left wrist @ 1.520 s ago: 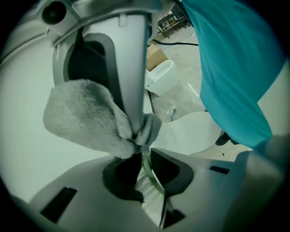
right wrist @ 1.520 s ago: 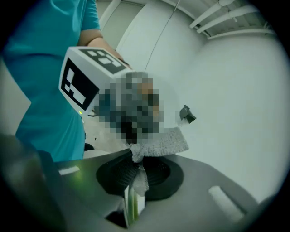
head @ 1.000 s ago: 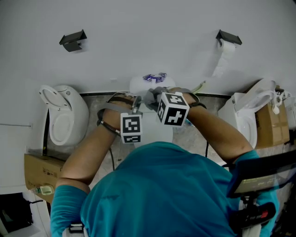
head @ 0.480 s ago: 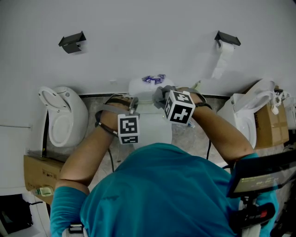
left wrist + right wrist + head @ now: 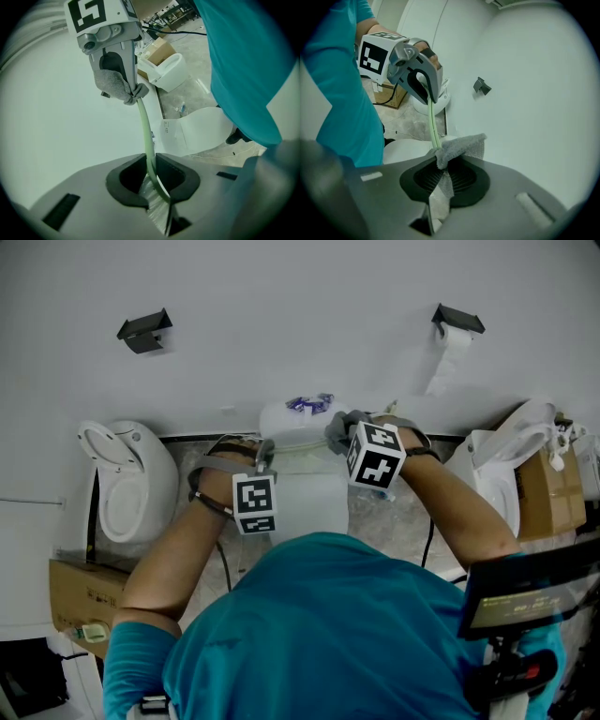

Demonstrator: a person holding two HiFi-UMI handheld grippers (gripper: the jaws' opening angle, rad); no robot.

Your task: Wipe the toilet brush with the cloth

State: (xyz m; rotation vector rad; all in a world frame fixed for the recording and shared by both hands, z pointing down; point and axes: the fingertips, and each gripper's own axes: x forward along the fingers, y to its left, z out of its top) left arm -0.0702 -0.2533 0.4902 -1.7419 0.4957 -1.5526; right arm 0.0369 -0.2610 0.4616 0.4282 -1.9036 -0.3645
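The toilet brush has a thin pale green handle [image 5: 145, 126] and white bristles [image 5: 157, 206]. My left gripper [image 5: 152, 180] is shut on the brush just above the bristles. The handle runs from there to my right gripper [image 5: 440, 173], which is shut on a grey cloth [image 5: 459, 145] folded around the handle [image 5: 432, 124]. In the left gripper view the cloth [image 5: 119, 86] bunches at the right gripper's tips. In the head view both grippers are over the middle toilet, the left gripper [image 5: 265, 454] to the left of the right gripper [image 5: 339, 430].
A white toilet [image 5: 305, 498] stands below the hands against the white wall. Another toilet [image 5: 131, 474] is at the left and a third [image 5: 497, 474] at the right. A paper roll holder [image 5: 457, 320] hangs on the wall. Cardboard boxes [image 5: 80, 592] sit at both sides.
My right gripper has slid to the right with the cloth, away from the left gripper along the handle. The left gripper has stayed almost still, gripping the brush.
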